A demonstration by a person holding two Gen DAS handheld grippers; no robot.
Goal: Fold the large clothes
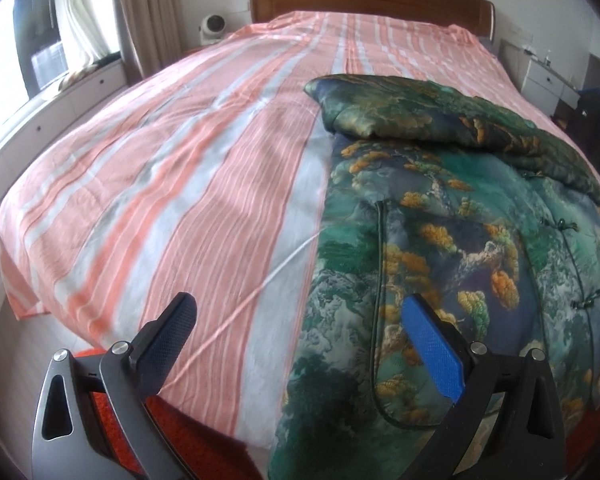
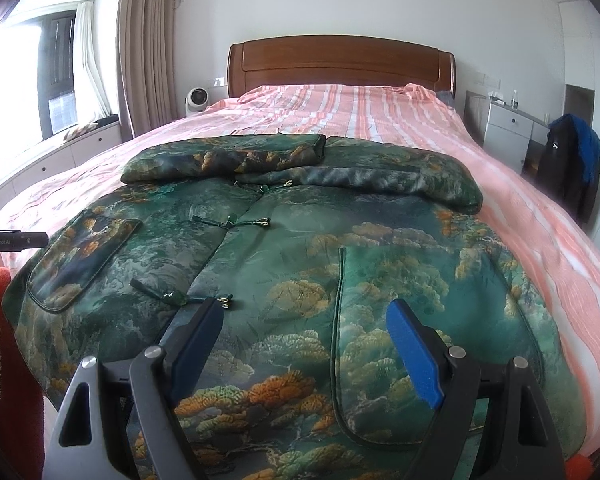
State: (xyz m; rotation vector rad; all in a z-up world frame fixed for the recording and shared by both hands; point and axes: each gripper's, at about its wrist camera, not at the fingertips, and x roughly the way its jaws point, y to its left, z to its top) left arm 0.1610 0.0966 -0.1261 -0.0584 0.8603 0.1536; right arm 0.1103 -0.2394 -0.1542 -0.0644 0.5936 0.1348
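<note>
A large green padded jacket (image 2: 284,248) with a landscape print, knot buttons and patch pockets lies front-up on the bed. Both sleeves (image 2: 228,160) are folded across its upper part. In the left wrist view the jacket (image 1: 452,248) fills the right side. My left gripper (image 1: 296,320) is open and empty, above the jacket's left hem edge and the sheet. My right gripper (image 2: 304,324) is open and empty, above the jacket's lower front, over the right pocket (image 2: 400,340).
The bed has a pink and white striped sheet (image 1: 172,168) and a wooden headboard (image 2: 340,64). An orange rug (image 1: 188,436) lies at the bed's foot. A white nightstand (image 2: 508,128) and a dark hanging garment (image 2: 568,168) stand right; window bench (image 2: 60,148) left.
</note>
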